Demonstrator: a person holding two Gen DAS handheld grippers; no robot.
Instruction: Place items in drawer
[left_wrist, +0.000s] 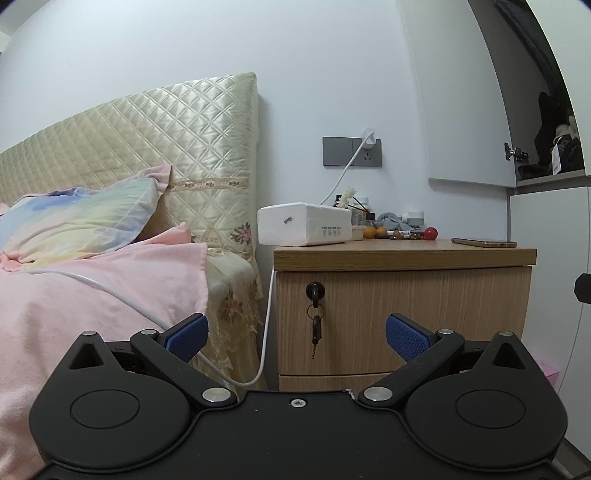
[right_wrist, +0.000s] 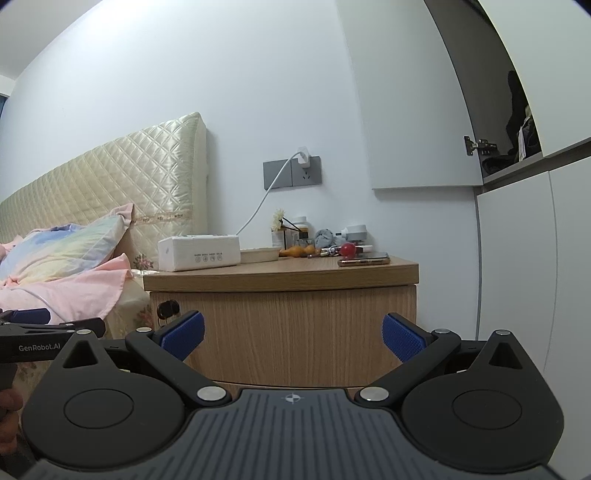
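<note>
Left gripper (left_wrist: 295, 338) and right gripper (right_wrist: 293, 336) level before the closed drawer (right_wrist: 284, 328), both wide open, empty

Nightstand (left_wrist: 404, 254): tissue pack (left_wrist: 303, 224), phone (left_wrist: 484, 242), misc. clutter.

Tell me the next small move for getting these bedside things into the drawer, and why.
Probably bring the left gripper forward to the top drawer and pull it open. The drawer front is shut, with a key in its lock, and both grippers are open and empty. The phone and other items on the nightstand have nowhere to go yet.
</note>
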